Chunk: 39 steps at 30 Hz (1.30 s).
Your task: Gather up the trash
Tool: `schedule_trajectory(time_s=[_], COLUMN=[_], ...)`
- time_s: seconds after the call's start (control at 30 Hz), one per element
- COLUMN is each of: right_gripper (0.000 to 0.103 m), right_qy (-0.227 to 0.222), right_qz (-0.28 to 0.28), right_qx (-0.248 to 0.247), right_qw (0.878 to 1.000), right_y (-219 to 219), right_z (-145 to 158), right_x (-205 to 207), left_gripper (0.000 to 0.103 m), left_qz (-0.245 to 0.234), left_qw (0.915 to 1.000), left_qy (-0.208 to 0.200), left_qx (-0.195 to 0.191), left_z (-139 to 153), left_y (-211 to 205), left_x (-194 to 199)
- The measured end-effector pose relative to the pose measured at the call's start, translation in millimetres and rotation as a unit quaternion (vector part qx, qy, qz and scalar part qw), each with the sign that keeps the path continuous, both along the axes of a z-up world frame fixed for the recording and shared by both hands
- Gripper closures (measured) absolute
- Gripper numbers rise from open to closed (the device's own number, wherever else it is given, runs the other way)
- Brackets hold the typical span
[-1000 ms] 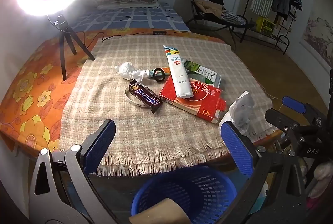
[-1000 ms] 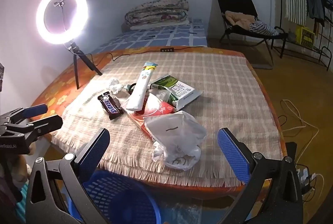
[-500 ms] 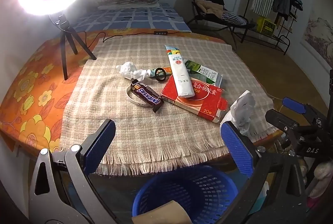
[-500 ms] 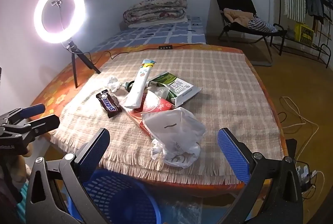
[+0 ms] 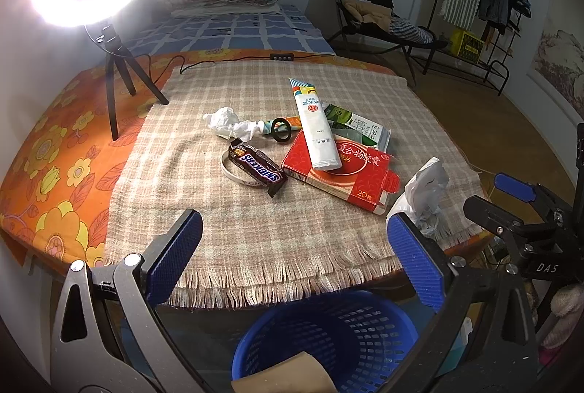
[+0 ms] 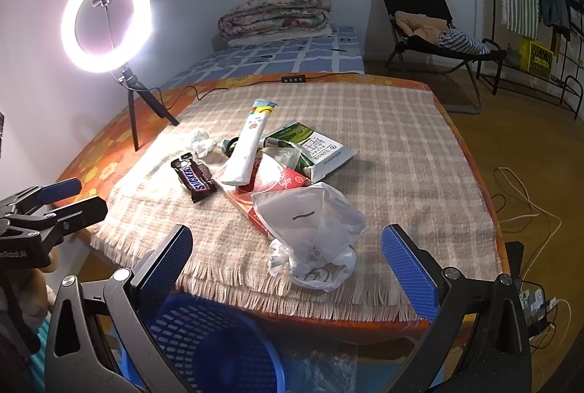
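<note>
Left wrist view: left tool (image 5: 294, 256) gapes wide, empty, over the blue basket (image 5: 328, 338) below the worktop's near edge. Right tool (image 6: 286, 267) is spread too, nothing held, crumpled plastic bag (image 6: 314, 232) just ahead. Snickers wrapper (image 5: 257, 168) sits mid-worktop.

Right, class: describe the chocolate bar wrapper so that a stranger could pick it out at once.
Start at the checked cloth covering the table, then find the trash heap at its centre. On the heap's ring-light side lies the dark brown Snickers wrapper, resting across a white ring; it is the only dark brown piece, with white lettering.
</note>
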State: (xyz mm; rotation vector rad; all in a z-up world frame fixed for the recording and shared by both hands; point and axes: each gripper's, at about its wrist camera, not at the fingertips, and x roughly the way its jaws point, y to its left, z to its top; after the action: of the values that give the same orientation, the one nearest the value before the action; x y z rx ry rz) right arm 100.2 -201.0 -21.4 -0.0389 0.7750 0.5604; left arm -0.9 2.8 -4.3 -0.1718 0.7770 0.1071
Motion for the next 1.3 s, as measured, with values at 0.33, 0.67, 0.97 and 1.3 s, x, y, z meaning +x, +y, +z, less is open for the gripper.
schedule_trajectory(time_s=[0.33,0.67,0.97,1.3], right_gripper=[0.0,0.001,0.001,0.0], right_qy=[0.0,0.0,-0.001,-0.001], right_qz=[0.002,0.003,0.004,0.004], right_qx=[-0.001,-0.002,-0.002,-0.003], right_qw=[1.0,1.0,1.0,1.0], right_y=[-0.9,-1.1,-1.4,-1.2], right_z=[-1.0,-1.3,-1.7,-2.1], right_x=[-0.5,-1.2,-1.5,-1.9], left_gripper=[0.0,0.0,0.0,0.0], left_qz=[0.001,0.001,0.001,0.001], left_qw=[1.0,1.0,1.0,1.0], left_qy=[0.0,0.001,0.001,0.002], left_qx=[0.0,0.001,0.0,0.001], left_z=[-0.3,-0.4,-0.3,-0.5], left_y=[-0.9,-1.4,-1.7,-1.8], left_x=[0.1,-0.2,-0.4,-0.3])
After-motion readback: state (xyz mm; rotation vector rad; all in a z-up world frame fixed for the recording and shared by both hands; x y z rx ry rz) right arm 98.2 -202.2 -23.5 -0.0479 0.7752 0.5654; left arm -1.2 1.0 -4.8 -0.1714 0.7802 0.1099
